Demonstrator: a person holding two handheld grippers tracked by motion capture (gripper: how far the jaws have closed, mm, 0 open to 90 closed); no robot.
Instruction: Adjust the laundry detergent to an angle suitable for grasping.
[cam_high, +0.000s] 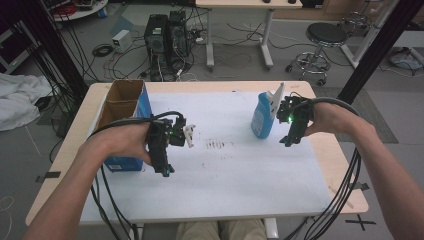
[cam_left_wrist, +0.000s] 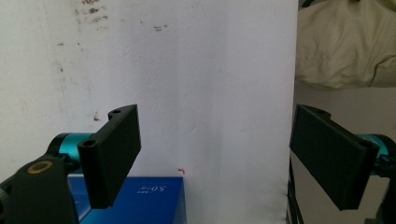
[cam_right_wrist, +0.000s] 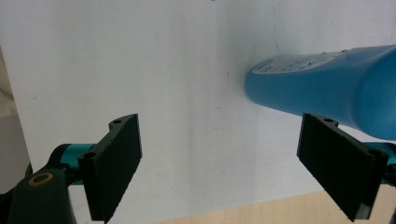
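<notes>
White mat (cam_high: 230, 165): blue bottle (cam_high: 262, 116) just beside right gripper (cam_high: 292, 132) (jaws apart).

Left tongs (cam_high: 165, 150) hover over the worktop (cam_high: 230, 180), the cardboard box (cam_high: 122, 107) just beside them on their outer side. Right tongs (cam_high: 292, 127) hang well apart across the mat (cam_high: 225, 170), the spray bottle (cam_high: 264, 114) standing just beside them, toward the left tongs. Marks (cam_high: 217, 145) lie between both tongs.

A lab or workshop room. Beyond the white-covered table (cam_high: 225, 185), two black computer towers (cam_high: 166, 35) stand on a grey floor amid loose cables, with a round stool (cam_high: 324, 37) nearby.
</notes>
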